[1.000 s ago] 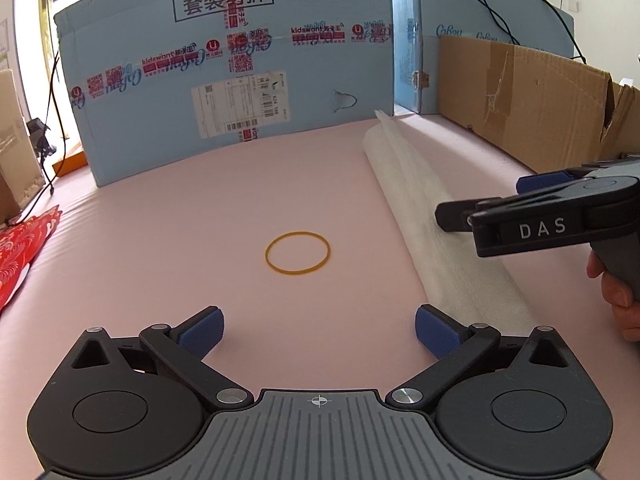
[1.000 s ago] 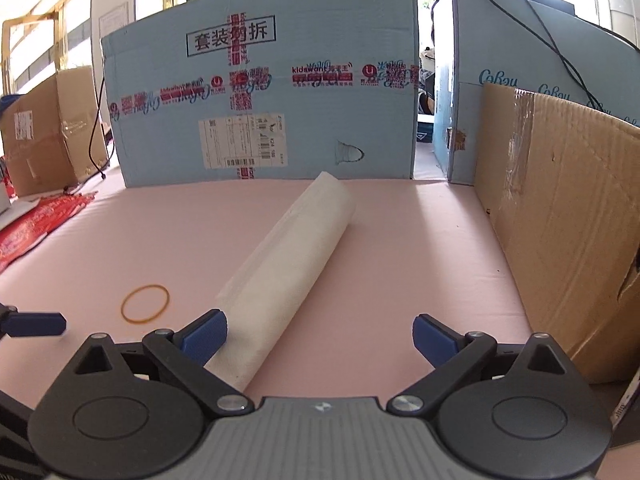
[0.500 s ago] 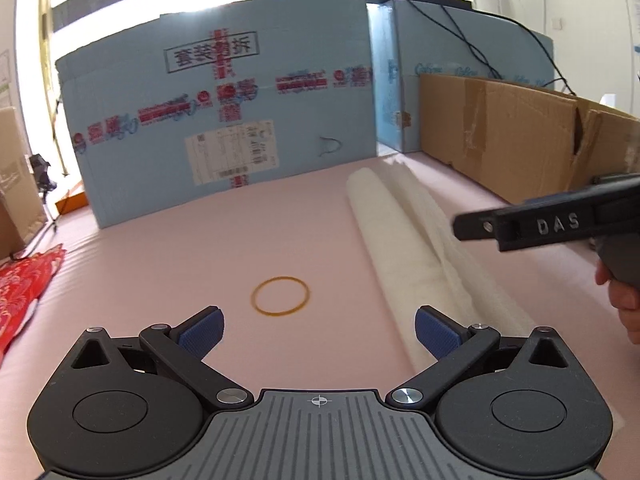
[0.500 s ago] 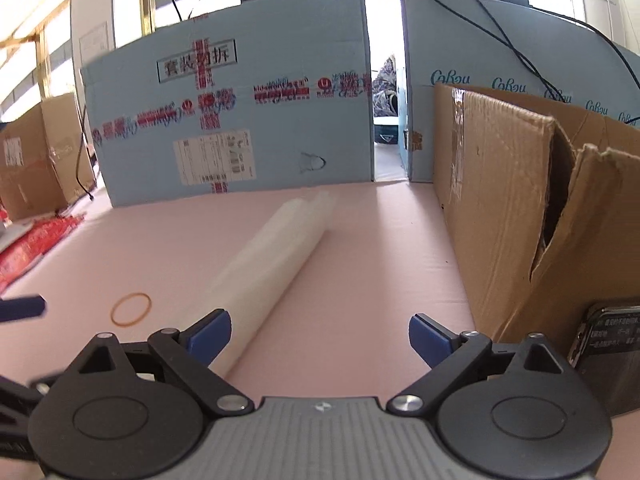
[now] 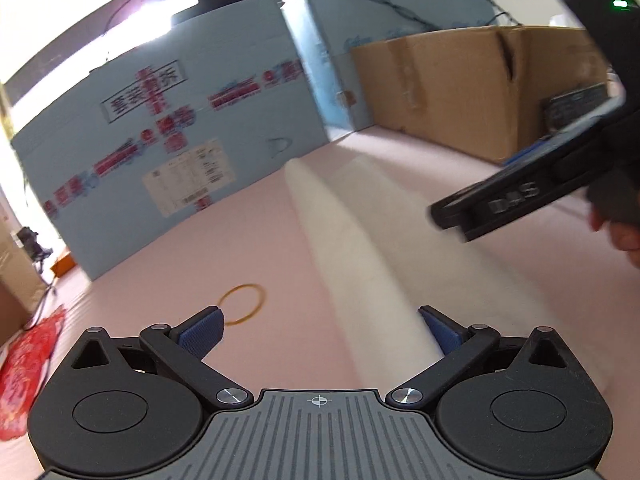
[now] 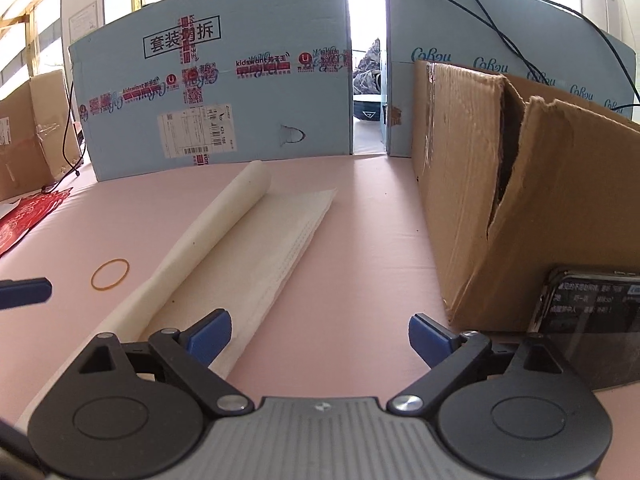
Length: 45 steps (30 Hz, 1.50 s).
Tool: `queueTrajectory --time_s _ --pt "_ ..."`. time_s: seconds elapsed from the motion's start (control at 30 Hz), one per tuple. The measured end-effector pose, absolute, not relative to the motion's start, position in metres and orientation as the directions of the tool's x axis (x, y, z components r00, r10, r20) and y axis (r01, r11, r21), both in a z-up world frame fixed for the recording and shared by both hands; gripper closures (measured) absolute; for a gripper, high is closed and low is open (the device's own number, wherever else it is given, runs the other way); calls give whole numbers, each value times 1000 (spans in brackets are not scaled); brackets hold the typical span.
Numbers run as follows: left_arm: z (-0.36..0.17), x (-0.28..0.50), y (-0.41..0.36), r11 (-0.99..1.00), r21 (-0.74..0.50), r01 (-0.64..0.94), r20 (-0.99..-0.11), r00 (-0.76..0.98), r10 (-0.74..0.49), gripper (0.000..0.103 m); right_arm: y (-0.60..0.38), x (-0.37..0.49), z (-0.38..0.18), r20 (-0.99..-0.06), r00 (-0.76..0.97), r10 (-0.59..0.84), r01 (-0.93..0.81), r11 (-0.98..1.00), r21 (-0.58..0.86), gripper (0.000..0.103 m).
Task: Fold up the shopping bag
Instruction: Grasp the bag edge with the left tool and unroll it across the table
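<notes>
The white shopping bag (image 6: 224, 256) lies on the pink table as a long roll that has partly come undone, with a flat flap spread to its right. It also shows, blurred, in the left wrist view (image 5: 360, 248). My left gripper (image 5: 320, 330) is open and empty, low over the near end of the roll. My right gripper (image 6: 320, 332) is open and empty, just right of the flap's near end. The right gripper also shows from the side in the left wrist view (image 5: 500, 208). A left fingertip (image 6: 24, 292) shows at the left edge of the right wrist view.
A yellow rubber band (image 6: 110, 274) lies left of the bag, also in the left wrist view (image 5: 242, 304). Blue cardboard panels (image 6: 208, 92) close the back. A torn brown box (image 6: 520, 184) and a phone (image 6: 588, 304) stand at the right. A red bag (image 5: 24, 364) lies far left.
The tight roll has loosened and a flat flap now lies beside it. The left gripper has swung right over the roll's near end. The right gripper has pulled back and right.
</notes>
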State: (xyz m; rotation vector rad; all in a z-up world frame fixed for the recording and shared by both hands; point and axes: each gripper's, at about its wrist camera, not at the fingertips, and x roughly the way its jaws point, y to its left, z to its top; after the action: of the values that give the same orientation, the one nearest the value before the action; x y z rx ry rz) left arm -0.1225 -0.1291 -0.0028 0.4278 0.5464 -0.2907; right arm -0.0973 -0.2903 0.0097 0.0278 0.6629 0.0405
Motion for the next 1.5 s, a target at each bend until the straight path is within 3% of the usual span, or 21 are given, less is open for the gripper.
queueTrajectory --time_s 0.2,0.4,0.53,0.73,0.87,1.07,1.13,1.17,1.2,1.33,1.5 --pt "7 -120 -82 928 333 164 -498 867 25 0 -296 -114 14 -609 790 64 -34 998 61 6" --pt "23 -161 -81 916 149 373 -422 861 -282 1 -307 -131 16 -628 775 73 -9 994 105 6" --pt "16 -183 -112 809 151 568 -460 765 -451 1 -308 -136 14 -651 756 72 -13 995 94 6" --pt "-2 -194 -140 702 91 706 -542 627 -560 5 -297 -137 14 -664 744 82 -48 996 69 6" --pt "-13 -186 -141 708 6 707 -588 575 -569 21 -289 -137 17 -660 735 153 -99 988 118 6" --pt "-15 -173 -118 721 -182 669 -562 531 -635 29 -285 -136 21 -630 718 296 -166 952 258 6" --pt "-15 -167 -108 718 -261 645 -545 515 -661 37 -284 -134 21 -622 716 317 -168 943 287 6" --pt "-15 -166 -106 721 -277 635 -544 515 -662 47 -285 -133 22 -618 714 329 -169 938 303 6" --pt "-16 -164 -104 732 -281 620 -548 523 -653 58 -286 -132 22 -613 712 343 -169 930 325 6" --pt "-17 -161 -106 751 -268 604 -559 538 -631 66 -288 -127 22 -600 711 366 -157 915 371 5" --pt "-16 -158 -109 787 -198 584 -576 580 -576 97 -289 -129 22 -591 700 400 -164 896 412 5"
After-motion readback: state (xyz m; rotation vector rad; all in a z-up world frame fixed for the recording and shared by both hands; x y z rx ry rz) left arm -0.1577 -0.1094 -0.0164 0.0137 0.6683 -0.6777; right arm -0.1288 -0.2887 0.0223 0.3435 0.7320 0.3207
